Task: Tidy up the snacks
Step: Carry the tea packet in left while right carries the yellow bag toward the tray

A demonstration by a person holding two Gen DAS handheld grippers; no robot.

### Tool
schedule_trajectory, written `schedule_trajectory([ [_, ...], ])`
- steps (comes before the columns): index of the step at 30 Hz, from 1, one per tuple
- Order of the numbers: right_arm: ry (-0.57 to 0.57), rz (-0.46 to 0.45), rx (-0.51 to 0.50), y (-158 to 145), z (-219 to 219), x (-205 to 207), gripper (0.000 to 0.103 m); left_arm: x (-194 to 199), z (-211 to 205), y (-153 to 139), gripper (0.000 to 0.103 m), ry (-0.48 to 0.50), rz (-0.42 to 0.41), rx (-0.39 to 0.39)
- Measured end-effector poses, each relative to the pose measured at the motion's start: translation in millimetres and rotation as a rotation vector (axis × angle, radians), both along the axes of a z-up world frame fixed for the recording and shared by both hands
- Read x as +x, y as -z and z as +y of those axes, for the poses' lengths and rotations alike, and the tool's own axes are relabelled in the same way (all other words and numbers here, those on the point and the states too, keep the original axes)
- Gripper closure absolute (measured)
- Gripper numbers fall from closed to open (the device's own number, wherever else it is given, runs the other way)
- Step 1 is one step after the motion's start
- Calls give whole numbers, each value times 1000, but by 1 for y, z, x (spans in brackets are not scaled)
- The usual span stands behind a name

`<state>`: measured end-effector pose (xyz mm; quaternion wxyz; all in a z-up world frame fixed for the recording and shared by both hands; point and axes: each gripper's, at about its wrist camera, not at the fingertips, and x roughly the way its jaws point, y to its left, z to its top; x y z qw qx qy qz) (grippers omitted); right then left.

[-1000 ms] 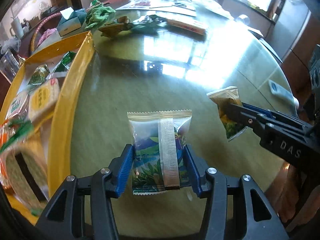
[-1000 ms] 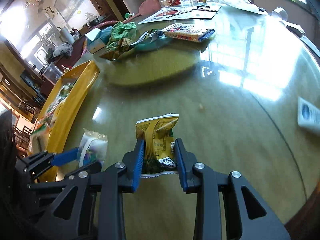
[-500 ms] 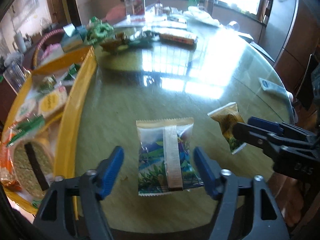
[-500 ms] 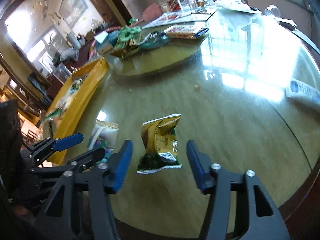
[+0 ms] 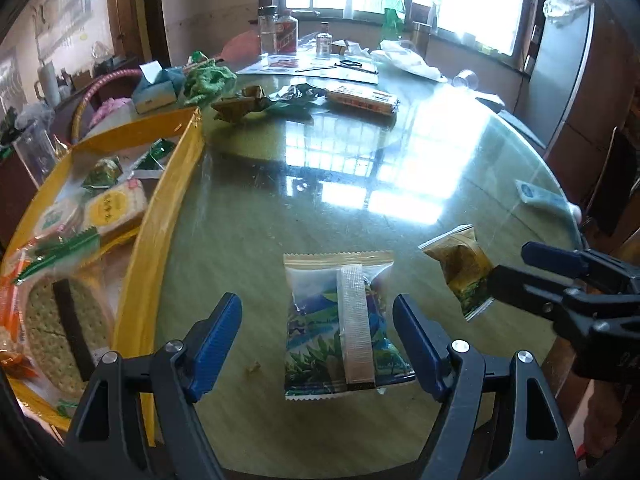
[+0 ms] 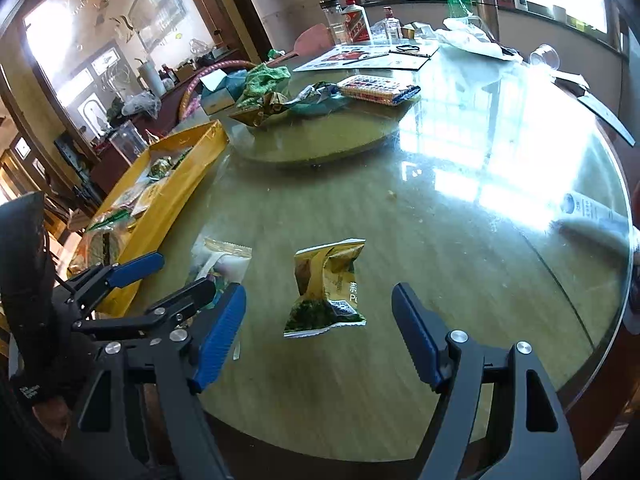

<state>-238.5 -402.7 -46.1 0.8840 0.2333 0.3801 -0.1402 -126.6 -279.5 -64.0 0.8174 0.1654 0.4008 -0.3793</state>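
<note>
A clear snack packet with a green and blue landscape print (image 5: pixel 344 322) lies flat on the glass table; it also shows in the right wrist view (image 6: pixel 218 262). My left gripper (image 5: pixel 318 338) is open, its blue pads either side of the packet without touching. A gold and green snack bag (image 6: pixel 326 290) lies on the table between the pads of my open right gripper (image 6: pixel 320 330), apart from both. In the left wrist view this bag (image 5: pixel 460 270) lies to the right, by the right gripper's fingers (image 5: pixel 556 258).
A yellow tray (image 5: pixel 160 216) holding several snacks stands on the left; it also shows in the right wrist view (image 6: pixel 176 196). At the far side are crumpled wrappers (image 5: pixel 256 102), a flat box (image 5: pixel 362 98), bottles and papers. A white packet (image 6: pixel 592 214) lies at the right edge.
Both grippers have opened and let go of their snacks, then drawn back. The landscape packet and the gold bag now lie on the table.
</note>
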Motion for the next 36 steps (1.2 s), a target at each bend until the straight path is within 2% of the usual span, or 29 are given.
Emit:
schedule_trajectory([
  [3, -10, 23, -39, 0, 3, 5, 29, 3, 1, -2, 25, -4, 27, -37],
  [5, -24, 26, -44, 0, 4, 9, 37, 3, 1, 0, 25, 7, 17, -45],
  [7, -9, 38, -56, 1, 4, 12, 39, 2, 1, 3, 27, 14, 8, -40],
  [9, 6, 37, -61, 2, 2, 12, 40, 1, 3, 4, 38, 2, -5, -36],
  [13, 27, 1, -50, -8, 4, 0, 41, -10, 18, -12, 39, -10, -65, -112],
  [15, 26, -29, -77, -19, 8, -7, 41, -11, 17, -14, 38, -16, -88, -97],
  [20, 2, -7, -73, -16, 8, 5, 41, -1, 4, -3, 39, 1, -15, -43],
  [23, 0, 15, -54, -8, 6, 12, 42, 3, 2, 3, 39, 5, 34, -36],
  [25, 3, 23, -54, -4, 5, 16, 43, 3, 1, 3, 39, 17, 37, -38],
  [28, -2, 49, -46, 2, 4, 25, 51, 3, 0, 6, 41, 23, 48, -34],
  [29, 1, 65, -48, 4, 4, 27, 55, 4, -2, 8, 49, 26, 55, -27],
  [30, 2, 77, -54, 5, 4, 28, 58, 4, -3, 11, 51, 27, 65, -22],
  [32, 3, 93, -60, 7, 4, 27, 69, 4, -1, 12, 54, 15, 70, -42],
  [34, -2, 97, -55, 9, 3, 23, 77, -1, 2, 11, 56, 23, 56, -45],
  [36, -2, 90, -42, 10, 2, 17, 81, -6, 6, 11, 59, 33, 31, -42],
])
